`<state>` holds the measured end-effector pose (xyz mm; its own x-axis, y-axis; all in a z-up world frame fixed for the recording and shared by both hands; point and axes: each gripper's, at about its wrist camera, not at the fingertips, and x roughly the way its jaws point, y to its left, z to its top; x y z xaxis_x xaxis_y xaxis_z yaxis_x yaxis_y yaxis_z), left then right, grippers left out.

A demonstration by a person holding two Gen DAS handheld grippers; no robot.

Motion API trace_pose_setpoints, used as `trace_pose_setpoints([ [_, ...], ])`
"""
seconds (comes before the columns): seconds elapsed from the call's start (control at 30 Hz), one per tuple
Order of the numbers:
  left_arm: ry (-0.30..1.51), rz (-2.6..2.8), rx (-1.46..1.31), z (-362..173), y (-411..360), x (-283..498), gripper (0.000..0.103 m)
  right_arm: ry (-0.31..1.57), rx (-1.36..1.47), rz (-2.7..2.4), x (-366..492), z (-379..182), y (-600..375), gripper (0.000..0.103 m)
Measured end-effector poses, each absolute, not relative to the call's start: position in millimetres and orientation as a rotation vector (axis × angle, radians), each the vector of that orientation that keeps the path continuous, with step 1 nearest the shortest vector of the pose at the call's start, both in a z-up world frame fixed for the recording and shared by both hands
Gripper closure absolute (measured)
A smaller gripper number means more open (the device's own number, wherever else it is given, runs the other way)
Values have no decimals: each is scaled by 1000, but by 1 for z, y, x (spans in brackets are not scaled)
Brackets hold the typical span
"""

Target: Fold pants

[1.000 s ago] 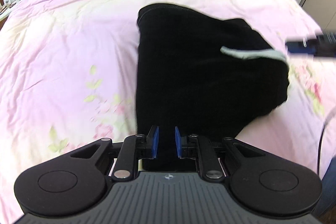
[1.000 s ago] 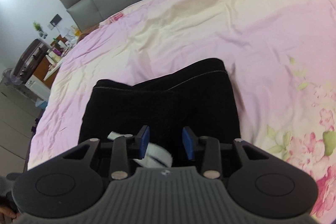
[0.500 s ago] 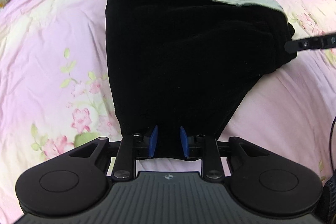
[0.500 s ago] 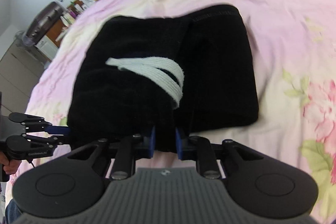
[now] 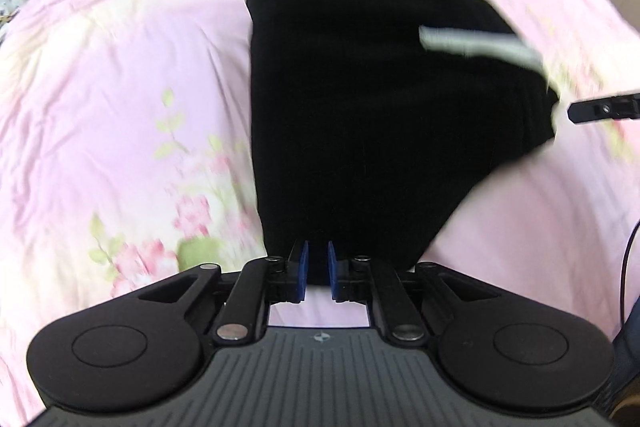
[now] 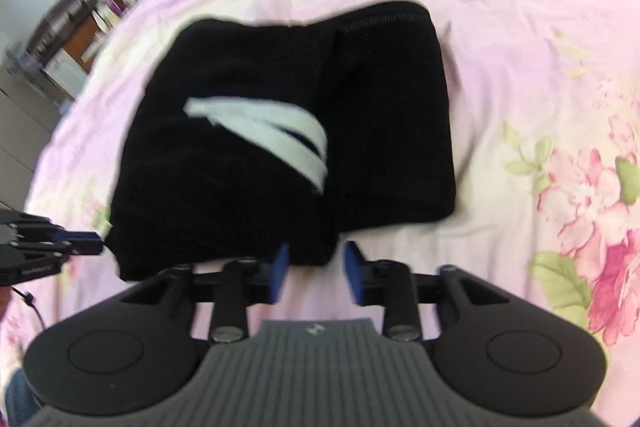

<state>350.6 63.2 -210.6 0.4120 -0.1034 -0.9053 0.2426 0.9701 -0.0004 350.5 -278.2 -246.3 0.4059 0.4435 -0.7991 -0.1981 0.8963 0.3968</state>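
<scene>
**On the pink bed: right side lets go, left still pinches**

On the floral bedspread point(image 6: 520, 27) the black pants point(image 6: 280, 147) lie folded into a compact stack, white drawstring point(image 6: 272, 131) draped across the top layer.

Left to right. The left gripper point(image 5: 317, 269) sits at the stack's near edge, blue pads drawn close with dark cloth between them; its jaws have closed further in the last half second, and I read it as gripping the pants (blur makes pad contact hard to confirm). In the right wrist view the same gripper shows at the stack's left corner.

The right gripper point(image 6: 316, 273) has changed: half a second ago its pads were pinched on the cloth edge, now they stand apart, having just opened. The fold's corner lies just ahead of the left pad, nothing pressed between them.

Judgement: the fold has been laid down and the right side released. Left release likely follows, then perhaps tidying the drawstring.
</scene>
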Motion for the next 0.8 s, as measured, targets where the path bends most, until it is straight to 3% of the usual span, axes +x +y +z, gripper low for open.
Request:
trace_pose_setpoints([
  [0.03, 1109, -212, 126, -205, 65, 354, 86, 1058, 297, 425, 353, -239, -286, 43],
  [0.13, 1065, -181, 85, -192, 65, 370, 81, 1004, 416, 463, 368, -228, -292, 35],
  [0.33, 1032, -167, -12, -190, 65, 414, 77, 1011, 661, 441, 433, -255, -307, 35],
  [0.6, 1052, -161, -37, -209, 67, 455, 76, 1108, 772, 468, 492, -307, -304, 39],
  [0.67, 1050, -161, -46, -212, 68, 458, 75, 1097, 819, 483, 496, -317, -304, 50],
  [0.7, 1047, -161, -49, -212, 69, 459, 75, 1096, 846, 502, 497, -322, -304, 63],
  [0.73, 1042, -160, -53, -213, 70, 459, 75, 1109, 889, 514, 499, -327, -304, 70],
  [0.8, 1031, -150, -67, -212, 73, 459, 75, 1110, 957, 536, 497, -328, -303, 80],
])
